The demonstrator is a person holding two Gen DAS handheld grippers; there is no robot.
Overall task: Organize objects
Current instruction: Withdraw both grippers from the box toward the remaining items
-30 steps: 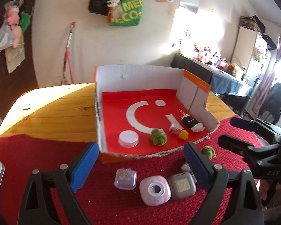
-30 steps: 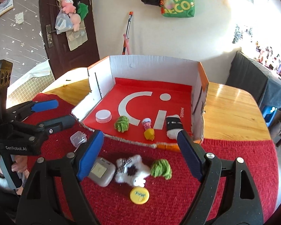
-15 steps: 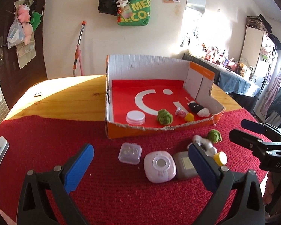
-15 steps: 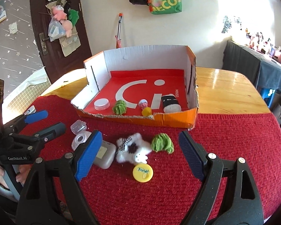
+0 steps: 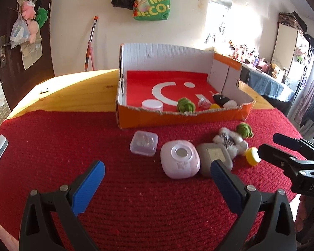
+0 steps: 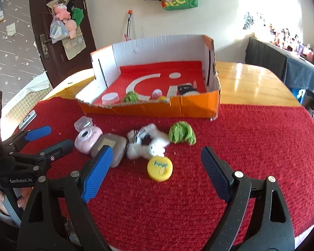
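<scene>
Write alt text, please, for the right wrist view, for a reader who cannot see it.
The open, empty right gripper hovers over a red mat strewn with a yellow cap, a white plush toy, a green yarn ball and small cases. Behind them sits an open cardboard box holding a few small items; the left gripper is at the left edge.

2 low wrist views, left and right, sharing the cardboard box (image 5: 178, 117) ahead.

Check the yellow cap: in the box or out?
Out. The yellow cap lies on the red mat, in front of the cardboard box, touching the plush toy.
</scene>
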